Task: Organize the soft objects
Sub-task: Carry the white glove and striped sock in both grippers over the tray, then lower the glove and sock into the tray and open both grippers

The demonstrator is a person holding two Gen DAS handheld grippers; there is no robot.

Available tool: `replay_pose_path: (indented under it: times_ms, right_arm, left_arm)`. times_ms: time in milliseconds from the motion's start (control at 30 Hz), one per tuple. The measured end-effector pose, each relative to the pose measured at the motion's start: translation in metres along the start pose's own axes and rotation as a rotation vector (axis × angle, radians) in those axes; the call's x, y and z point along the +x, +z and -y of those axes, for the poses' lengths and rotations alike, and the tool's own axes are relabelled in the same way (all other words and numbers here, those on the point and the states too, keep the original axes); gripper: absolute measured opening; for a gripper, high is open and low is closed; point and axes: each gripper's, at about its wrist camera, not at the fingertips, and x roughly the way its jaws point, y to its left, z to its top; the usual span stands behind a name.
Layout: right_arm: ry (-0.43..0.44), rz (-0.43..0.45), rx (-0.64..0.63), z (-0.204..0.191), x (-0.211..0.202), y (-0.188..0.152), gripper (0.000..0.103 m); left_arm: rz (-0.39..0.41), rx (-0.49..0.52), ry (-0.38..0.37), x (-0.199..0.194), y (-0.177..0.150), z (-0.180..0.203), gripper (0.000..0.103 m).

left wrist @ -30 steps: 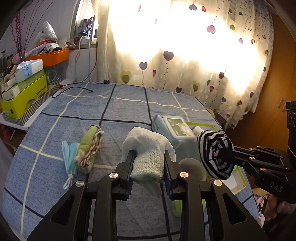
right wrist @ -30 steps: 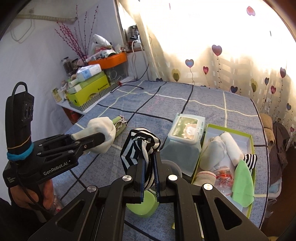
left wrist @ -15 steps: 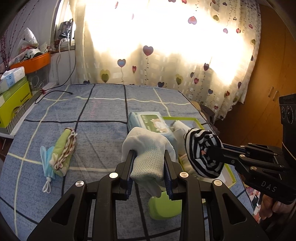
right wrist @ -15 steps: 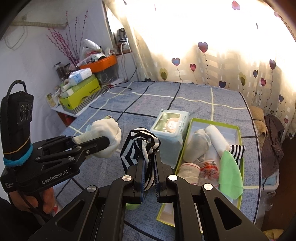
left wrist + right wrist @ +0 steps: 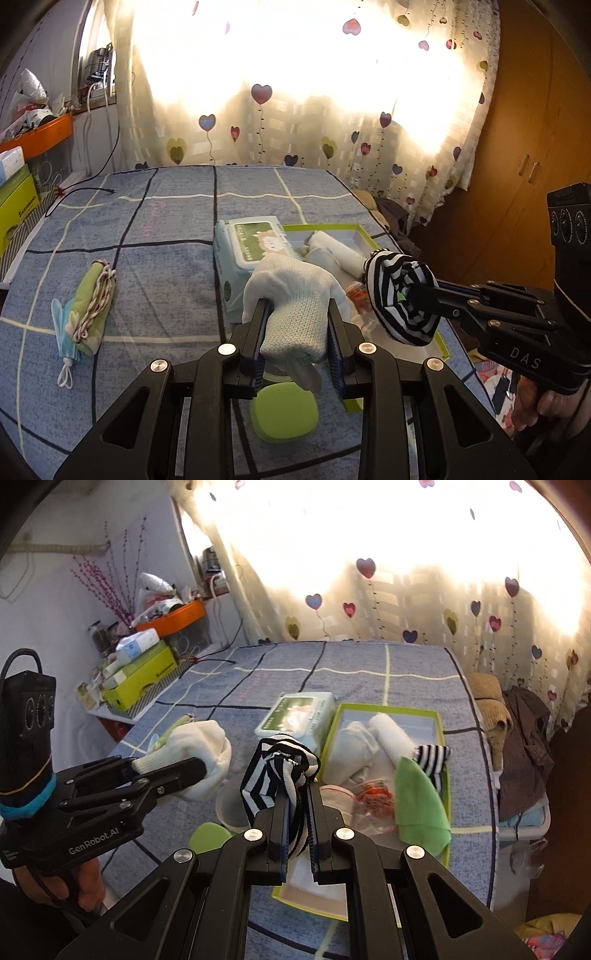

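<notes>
A blue bedspread (image 5: 166, 266) crossed by dark and pale lines covers the bed, with a bright heart-print curtain (image 5: 295, 110) behind it and a cluttered shelf with an orange tray (image 5: 173, 618) off to one side. On the spread sits a green-rimmed box (image 5: 445, 775) that holds rolled white cloths, a striped piece and a green cloth (image 5: 417, 805); a pack of wet wipes (image 5: 255, 243) stands just beside the box. Farther away lie a green pouch with a twisted cord (image 5: 92, 299) and a pale blue face mask (image 5: 61, 332), touching each other. A green lid (image 5: 284, 410) rests on the spread below the grippers. The left gripper (image 5: 297, 325) has its jaws partly apart and clamped on a white sock (image 5: 291, 295), held in the air near the wipes. The right gripper (image 5: 297, 812) has its jaws nearly together, pinching a black-and-white striped sock (image 5: 277, 775) above the near end of the box. A hand (image 5: 79, 882) grips the left tool's handle.
</notes>
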Motion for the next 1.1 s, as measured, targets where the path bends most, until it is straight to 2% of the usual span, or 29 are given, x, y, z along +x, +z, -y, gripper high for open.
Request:
replay_pose_path:
  times_ms: [533,1000,1100]
  right_arm:
    - [-0.082,-0.024,0.12,0.065,-0.008,-0.028,0.009]
    - [-0.15,-0.148,0.128,0.094,0.043,-0.047,0.009]
    - [-0.152,-0.169,0.127,0.097,0.049,-0.049,0.015]
  left_arm:
    - [-0.08,0.08,-0.073,0.033,-0.006,0.051,0.029]
    - [-0.14,0.089,-0.079,0.061,-0.008,0.06,0.029]
    - [-0.155,0.093,-0.089,0.067,-0.009,0.062,0.029]
